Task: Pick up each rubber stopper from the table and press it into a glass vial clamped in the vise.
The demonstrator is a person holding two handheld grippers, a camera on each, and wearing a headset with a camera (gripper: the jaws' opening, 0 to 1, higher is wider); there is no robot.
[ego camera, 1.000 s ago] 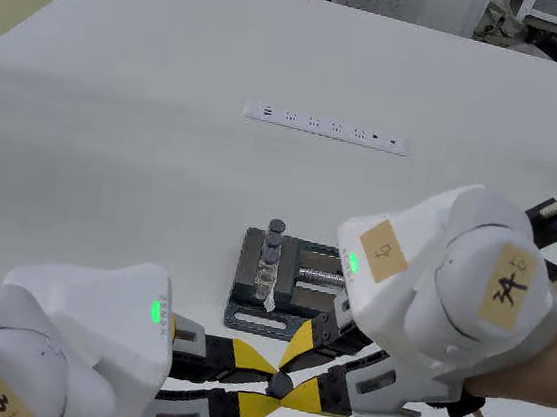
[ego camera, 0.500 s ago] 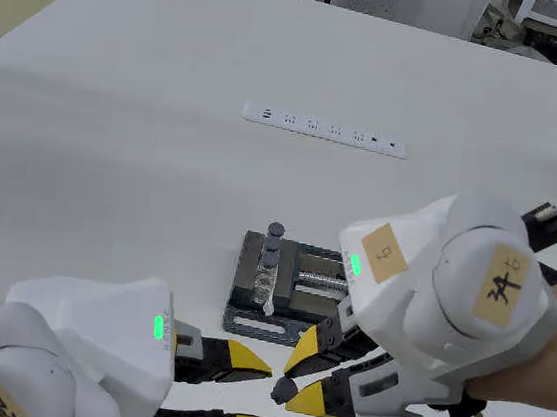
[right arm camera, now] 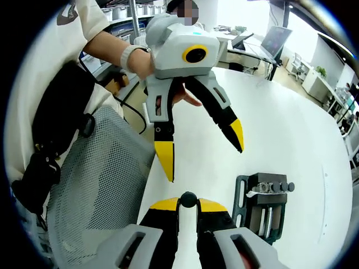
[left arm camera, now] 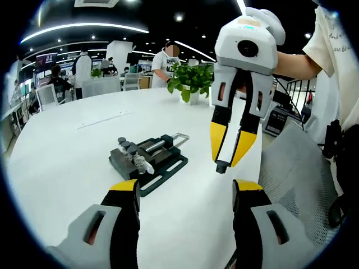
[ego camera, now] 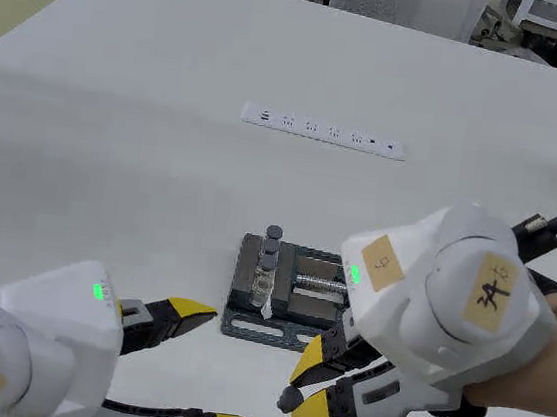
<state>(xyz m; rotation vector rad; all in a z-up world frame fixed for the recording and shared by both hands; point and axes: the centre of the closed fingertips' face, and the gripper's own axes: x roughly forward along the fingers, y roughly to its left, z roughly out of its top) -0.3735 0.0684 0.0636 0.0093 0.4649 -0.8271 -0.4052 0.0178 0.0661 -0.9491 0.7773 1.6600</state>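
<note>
Changed against a second ago: left gripper (ego camera: 215, 367) pulled away from the right gripper (ego camera: 299, 384), no longer meeting it on the near side of the vise (ego camera: 288, 300); jaws now spread wide with nothing between them, against a narrower gap half a second ago. Rubber stopper (ego camera: 286, 400) left with the right gripper, clamped between its yellow tips, held above the table (ego camera: 114, 150) just on the near side of the vise and not touching it. Same stopper seen as a dark ball at the tip of the shut jaws in the right gripper view (right arm camera: 188, 199) and under the tips in the left gripper view (left arm camera: 222, 167). Vise unmoved, holding a short row of glass vials (ego camera: 268, 263), the farther ones topped with dark stoppers, the nearest one clear glass. Surface: plain white table, matte, with a white power strip (ego camera: 325, 129) lying well beyond the vise. Room: green plant (left arm camera: 190, 78) on the table past the vise, grey mesh chair (right arm camera: 95, 185) at the table edge on the near side of the vise, office chairs far beyond the power strip, ceiling light strips, several people standing in the distance.
</note>
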